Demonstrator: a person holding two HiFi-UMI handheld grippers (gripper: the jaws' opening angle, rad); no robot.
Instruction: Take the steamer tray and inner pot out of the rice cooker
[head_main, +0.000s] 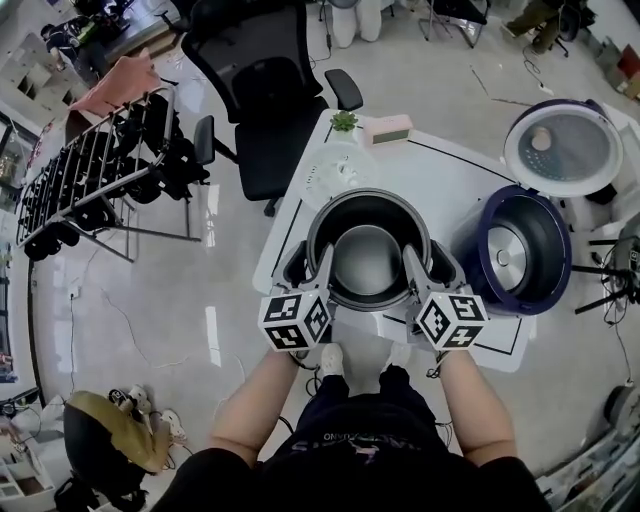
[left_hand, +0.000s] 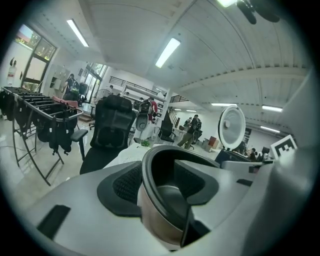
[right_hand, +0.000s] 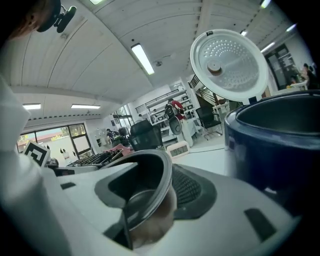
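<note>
Pot was out of the cooker, task nearly done.
On the white table (head_main: 450, 170), the blue rice cooker (head_main: 520, 255) stood open and empty. The inner pot (head_main: 368, 255) was beside it in your grip (touched down or not, I couldn't tell). The steamer tray (head_main: 335, 175), a white perforated disc by my read, lay behind it. Your left gripper (head_main: 322, 262) and right gripper (head_main: 415, 262) were each part-open, clamped across opposite sides of the rim. What remained was to set down and release.

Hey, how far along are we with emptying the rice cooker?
Done: the rice cooker stands open and empty, and a white tray that looks like the steamer tray lies on the table. In hand: the left gripper and right gripper each clamp the rim of the inner pot, outside the cooker. Left: set the pot down and let go.
</note>
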